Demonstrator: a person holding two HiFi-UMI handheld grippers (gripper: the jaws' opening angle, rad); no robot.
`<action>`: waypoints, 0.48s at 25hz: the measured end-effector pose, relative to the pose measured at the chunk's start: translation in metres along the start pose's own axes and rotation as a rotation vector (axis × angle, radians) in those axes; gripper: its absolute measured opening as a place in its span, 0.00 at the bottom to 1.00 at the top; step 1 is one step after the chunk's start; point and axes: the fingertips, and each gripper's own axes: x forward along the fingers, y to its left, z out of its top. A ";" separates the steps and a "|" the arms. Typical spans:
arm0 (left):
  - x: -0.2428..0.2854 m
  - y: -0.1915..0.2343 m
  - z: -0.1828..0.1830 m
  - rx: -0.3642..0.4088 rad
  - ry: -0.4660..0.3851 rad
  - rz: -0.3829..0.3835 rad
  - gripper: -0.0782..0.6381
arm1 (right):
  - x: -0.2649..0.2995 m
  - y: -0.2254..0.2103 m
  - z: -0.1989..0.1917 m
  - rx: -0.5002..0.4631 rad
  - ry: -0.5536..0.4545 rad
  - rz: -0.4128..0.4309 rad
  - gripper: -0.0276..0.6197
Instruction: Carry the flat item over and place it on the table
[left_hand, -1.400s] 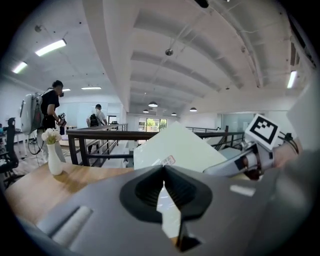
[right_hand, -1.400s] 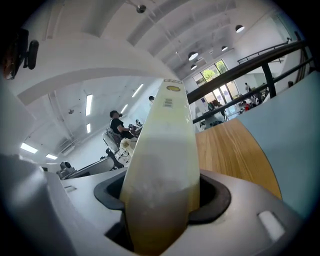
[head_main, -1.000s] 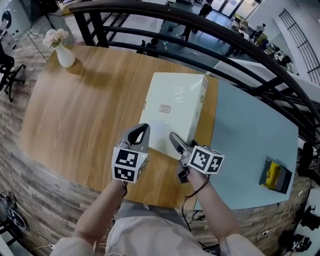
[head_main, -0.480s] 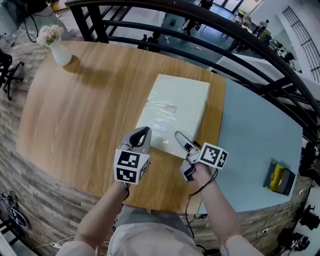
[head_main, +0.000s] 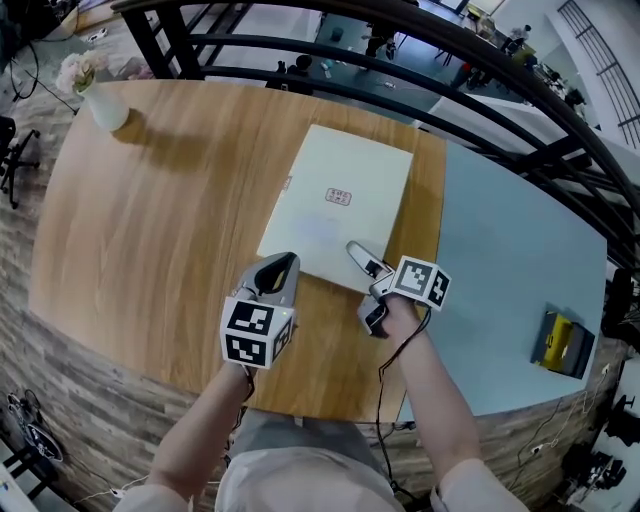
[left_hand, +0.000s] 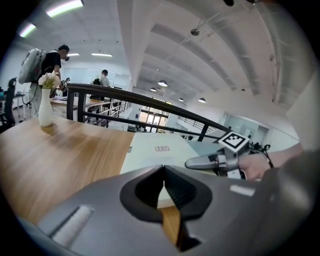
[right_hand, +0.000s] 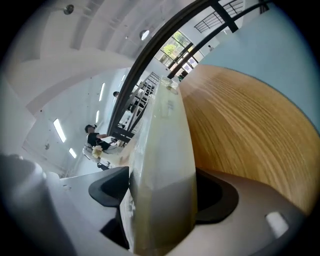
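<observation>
A flat white box (head_main: 335, 205) lies on the wooden tabletop (head_main: 160, 200), its far right corner close to the seam where a pale blue table (head_main: 500, 260) adjoins. A small label sits on its top face (too small to read). The right tongs (head_main: 360, 262) straddle the box's near right corner. In the right gripper view the box edge stands between the two pads with a dark gap on one side, and the tongs have just been spreading, so they no longer pinch it. The left tongs (head_main: 275, 272) sit at the box's near left edge. In the left gripper view their tips are pressed together with nothing between them. A white vase of flowers (head_main: 95, 95) stands at the far left corner of the tabletop, well apart from the box. A yellow-and-black object (head_main: 562, 343) rests on the blue table.
</observation>
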 end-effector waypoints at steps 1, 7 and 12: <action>0.002 -0.002 -0.002 0.000 0.005 -0.003 0.11 | 0.001 -0.005 0.002 -0.006 -0.004 -0.033 0.68; 0.004 -0.009 -0.008 -0.041 0.020 -0.022 0.11 | 0.008 -0.025 0.005 -0.008 -0.012 -0.151 0.70; -0.004 -0.014 -0.005 -0.052 0.021 -0.034 0.11 | 0.004 -0.027 0.013 -0.087 -0.048 -0.249 0.67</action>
